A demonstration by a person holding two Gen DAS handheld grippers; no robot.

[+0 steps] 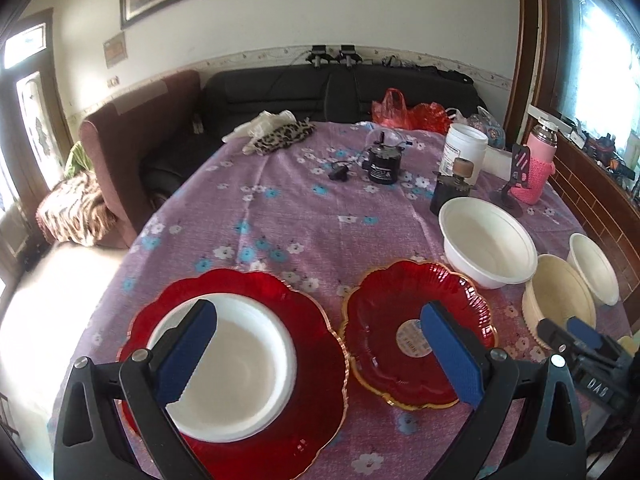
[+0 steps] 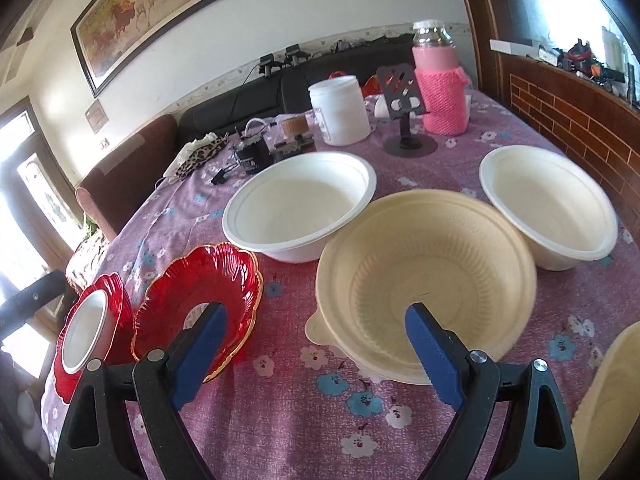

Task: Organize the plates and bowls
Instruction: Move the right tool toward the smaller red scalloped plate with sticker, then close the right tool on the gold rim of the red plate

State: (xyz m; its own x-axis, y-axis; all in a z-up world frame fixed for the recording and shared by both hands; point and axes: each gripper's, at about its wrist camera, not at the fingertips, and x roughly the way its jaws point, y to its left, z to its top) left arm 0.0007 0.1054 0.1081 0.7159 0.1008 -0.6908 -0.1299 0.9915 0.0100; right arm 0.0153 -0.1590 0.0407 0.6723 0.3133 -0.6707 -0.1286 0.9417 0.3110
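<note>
A large red scalloped plate (image 1: 312, 392) lies at the table's near left with a white bowl (image 1: 240, 364) on it. A smaller red gold-rimmed plate (image 1: 384, 312) lies to its right. My left gripper (image 1: 320, 320) is open and empty above the gap between them. In the right wrist view a cream bowl (image 2: 432, 264) sits in front, a large white bowl (image 2: 296, 208) behind it and a smaller white bowl (image 2: 548, 204) at the right. My right gripper (image 2: 316, 324) is open and empty, hovering at the cream bowl's near left rim.
A white jar (image 2: 340, 110), a pink-sleeved bottle (image 2: 440, 88), a black phone stand (image 2: 406, 120), a small black device (image 1: 382, 162) and a leopard-print cloth (image 1: 280, 136) stand at the table's far side. Another cream rim (image 2: 612, 400) shows at the right. A sofa stands behind the table.
</note>
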